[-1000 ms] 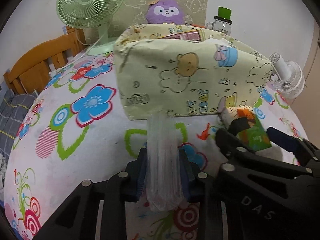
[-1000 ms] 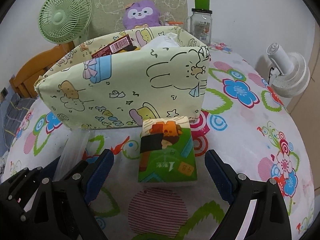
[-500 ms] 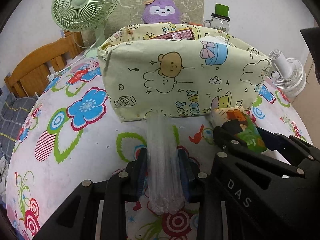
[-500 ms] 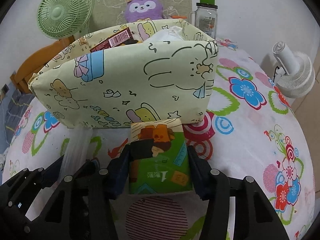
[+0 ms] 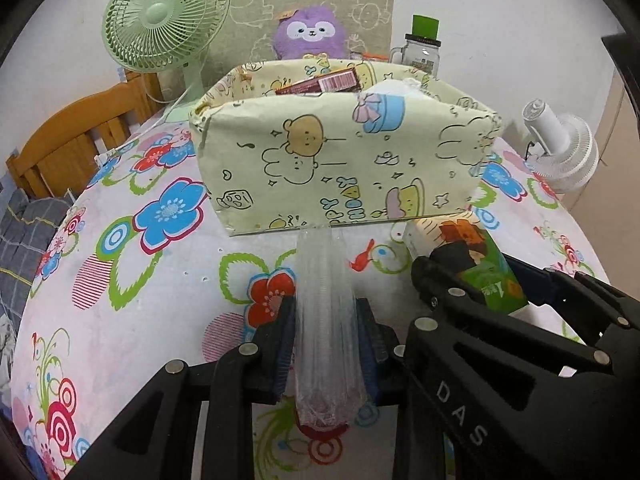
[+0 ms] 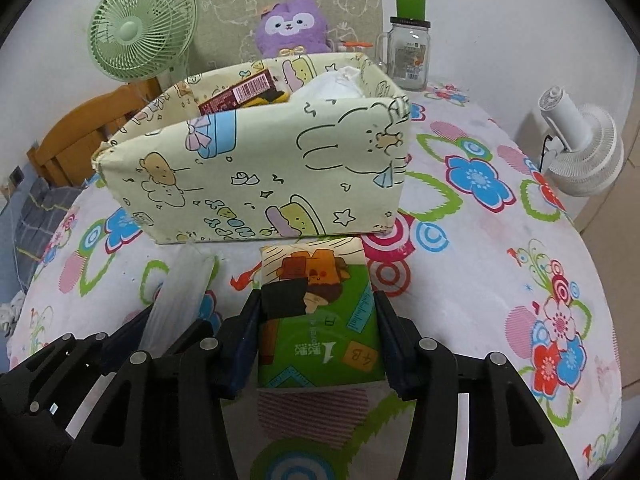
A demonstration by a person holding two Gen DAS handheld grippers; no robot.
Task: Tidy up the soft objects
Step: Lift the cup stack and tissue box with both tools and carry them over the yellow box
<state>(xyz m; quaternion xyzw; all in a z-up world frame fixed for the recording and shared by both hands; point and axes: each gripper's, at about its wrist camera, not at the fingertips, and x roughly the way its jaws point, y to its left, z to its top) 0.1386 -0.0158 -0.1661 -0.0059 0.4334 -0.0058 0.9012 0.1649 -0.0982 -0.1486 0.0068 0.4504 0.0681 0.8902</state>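
My left gripper [image 5: 325, 320] is shut on a clear plastic sleeve of stacked cups [image 5: 325, 304], held above the flowered tablecloth just in front of the pale yellow cartoon-print fabric box [image 5: 344, 168]. My right gripper [image 6: 316, 312] is shut on a green tissue pack [image 6: 320, 320] with a cartoon print, lifted a little off the table in front of the same box [image 6: 260, 176]. The box holds a dark red carton [image 6: 240, 94] and something white [image 6: 336, 84]. The right gripper and tissue pack also show in the left wrist view [image 5: 476, 264].
A green desk fan [image 5: 164, 24], a purple plush toy [image 5: 310, 34] and a glass jar with a green lid [image 5: 420, 50] stand behind the box. A white fan [image 6: 580, 148] lies at the table's right edge. A wooden chair [image 5: 72, 144] is at the left.
My right gripper closed on the tissue pack and lifted it. Both grippers rose and drew nearer to the box, so its inside now shows more.
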